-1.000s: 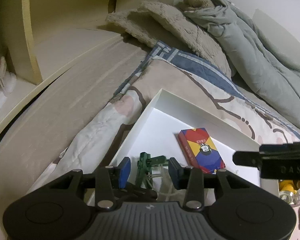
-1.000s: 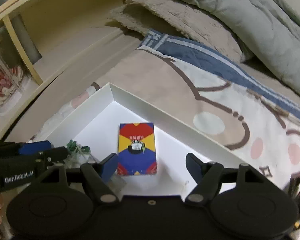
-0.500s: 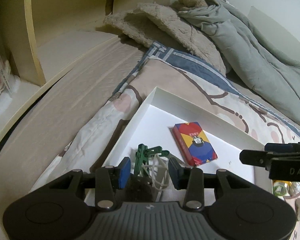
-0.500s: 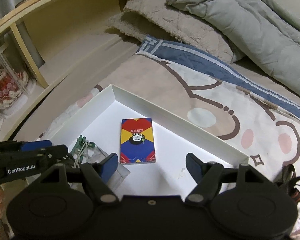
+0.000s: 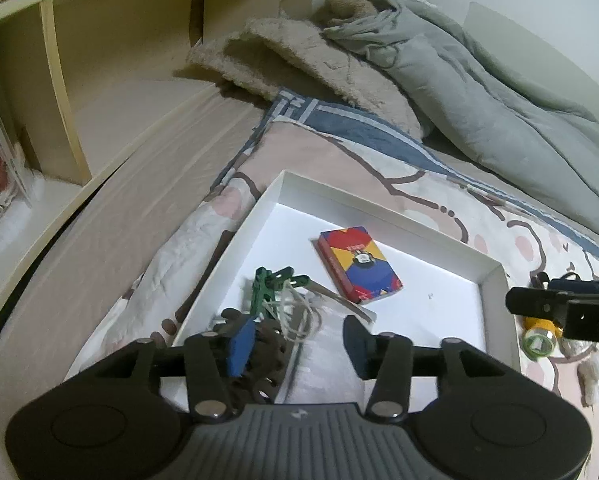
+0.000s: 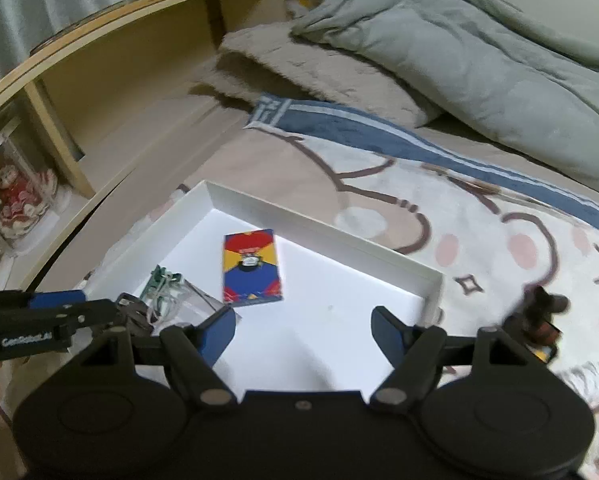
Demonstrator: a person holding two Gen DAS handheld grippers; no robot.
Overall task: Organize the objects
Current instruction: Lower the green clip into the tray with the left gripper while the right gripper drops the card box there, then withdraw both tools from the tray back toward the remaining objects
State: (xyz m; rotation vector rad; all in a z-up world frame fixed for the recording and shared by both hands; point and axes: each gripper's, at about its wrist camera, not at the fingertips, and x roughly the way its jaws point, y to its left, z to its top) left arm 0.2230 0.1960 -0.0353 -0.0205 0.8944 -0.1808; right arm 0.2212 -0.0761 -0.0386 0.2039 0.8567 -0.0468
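A white tray [image 5: 379, 208] lies on the bed's patterned blanket. In it rest a red, yellow and blue card box [image 5: 359, 270] and a clear bag [image 5: 299, 312] holding green clips, white string and dark parts. My left gripper [image 5: 299, 346] hovers over the tray's near left corner. Its jaws are opening, and the bag lies between and below them with the pads off it. Over the tray [image 6: 319, 228], my right gripper [image 6: 303, 332] stands open and holds nothing. The card box [image 6: 251, 266] and the bag [image 6: 175, 292] lie ahead of it.
A yellow item with a green ring [image 5: 539, 336] and a dark item [image 6: 539, 316] lie on the blanket right of the tray. A wooden shelf unit [image 5: 63, 92] runs along the left, holding a figurine [image 6: 19, 200]. Fluffy pillows [image 5: 319, 64] and a grey duvet [image 6: 459, 48] lie beyond.
Both grippers have drawn back and up from the tray. The left jaws have spread apart, and the clear bag that sat tight between them now lies loose in the tray.
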